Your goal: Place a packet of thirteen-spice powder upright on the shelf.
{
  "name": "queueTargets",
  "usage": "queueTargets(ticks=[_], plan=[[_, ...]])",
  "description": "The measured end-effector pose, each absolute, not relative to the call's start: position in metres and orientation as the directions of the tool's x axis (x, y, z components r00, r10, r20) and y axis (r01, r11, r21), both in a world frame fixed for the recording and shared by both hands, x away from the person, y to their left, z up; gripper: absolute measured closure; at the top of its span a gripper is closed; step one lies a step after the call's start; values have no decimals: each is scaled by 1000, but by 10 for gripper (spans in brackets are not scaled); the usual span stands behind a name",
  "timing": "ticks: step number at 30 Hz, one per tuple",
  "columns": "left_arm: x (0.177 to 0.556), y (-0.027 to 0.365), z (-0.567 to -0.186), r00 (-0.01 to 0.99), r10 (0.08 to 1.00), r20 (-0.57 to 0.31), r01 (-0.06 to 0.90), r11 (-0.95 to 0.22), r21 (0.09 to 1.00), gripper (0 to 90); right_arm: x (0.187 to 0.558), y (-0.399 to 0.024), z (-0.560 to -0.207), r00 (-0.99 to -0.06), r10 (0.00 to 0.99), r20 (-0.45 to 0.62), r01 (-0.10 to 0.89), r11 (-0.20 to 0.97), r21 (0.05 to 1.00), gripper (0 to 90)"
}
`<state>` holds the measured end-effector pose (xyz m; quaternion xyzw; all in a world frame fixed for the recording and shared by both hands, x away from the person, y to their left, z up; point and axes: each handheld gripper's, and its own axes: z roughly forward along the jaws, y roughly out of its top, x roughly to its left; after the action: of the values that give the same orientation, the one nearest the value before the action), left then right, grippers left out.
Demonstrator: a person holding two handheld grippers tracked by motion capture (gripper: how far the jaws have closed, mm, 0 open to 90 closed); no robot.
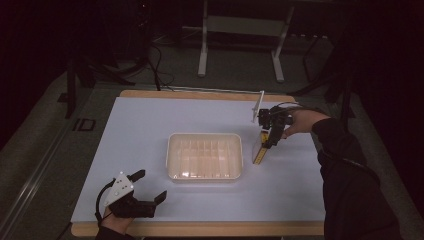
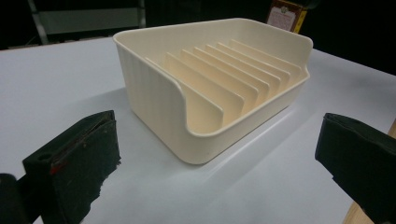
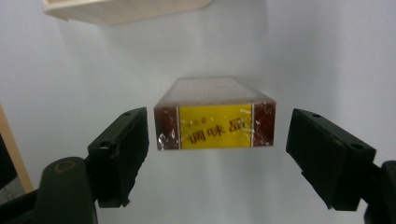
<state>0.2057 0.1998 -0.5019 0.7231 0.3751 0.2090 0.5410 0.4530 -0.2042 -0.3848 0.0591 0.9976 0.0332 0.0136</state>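
We see the right gripper (image 3: 217, 154) spread around the yellow-labelled box (image 3: 215, 126) at frame centre, apparently not touching. Left gripper (image 1: 131, 196) rests spread, lower left, facing the cream rack (image 1: 204, 156). Likely pre-grasp; next, closing squarely.

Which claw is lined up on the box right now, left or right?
The right claw: its open jaws bracket the yellow-labelled box beside the cream rack. The left claw sits open near the table's front edge, facing the rack.
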Motion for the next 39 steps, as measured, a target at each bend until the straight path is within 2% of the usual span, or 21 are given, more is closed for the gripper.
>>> queueTargets(ticks=[16,39], plan=[[205,200,-502,633,767,-103,317,-135,939,0,458,-201,-399,-996,89,21,89,995,36,312],[206,196,-503,651,753,-95,320,-159,934,0,434,-198,-370,-998,32,49,32,999,7,319]])
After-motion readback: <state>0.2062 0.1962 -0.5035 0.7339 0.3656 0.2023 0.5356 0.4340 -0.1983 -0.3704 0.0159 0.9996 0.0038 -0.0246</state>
